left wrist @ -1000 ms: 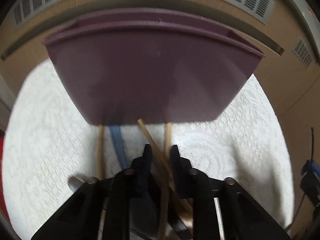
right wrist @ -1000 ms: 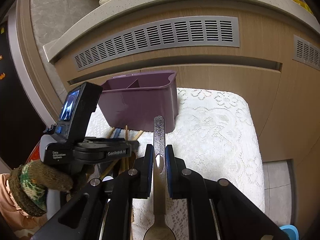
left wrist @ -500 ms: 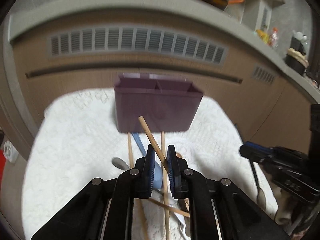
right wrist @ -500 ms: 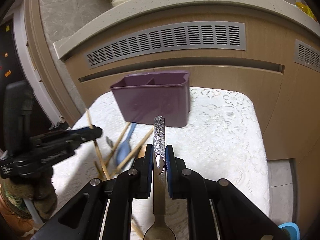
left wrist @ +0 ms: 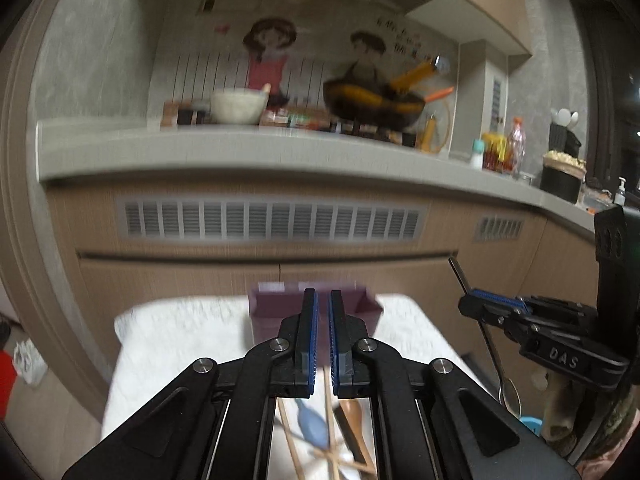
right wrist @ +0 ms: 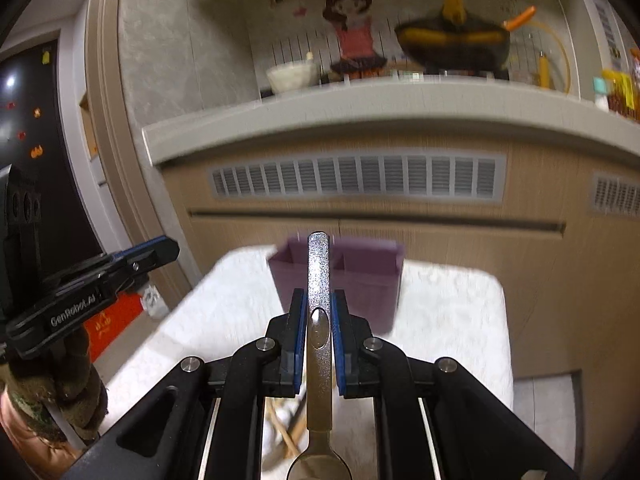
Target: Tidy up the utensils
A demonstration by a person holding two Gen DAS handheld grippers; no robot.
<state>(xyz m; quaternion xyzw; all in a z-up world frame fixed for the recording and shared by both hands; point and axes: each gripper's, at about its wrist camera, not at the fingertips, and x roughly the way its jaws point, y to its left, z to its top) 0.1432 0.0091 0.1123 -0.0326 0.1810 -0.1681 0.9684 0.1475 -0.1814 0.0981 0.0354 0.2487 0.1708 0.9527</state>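
Right claw (right wrist: pixel 320 312) clamped on the handle of a metal spoon (right wrist: pixel 319 280), left claw (left wrist: pixel 323 320) nearly closed with nothing between its pads, both raised above the lace-covered surface (left wrist: pixel 180 332) bearing the purple utensil holder (right wrist: pixel 360 276) and loose chopsticks (left wrist: pixel 292 440).
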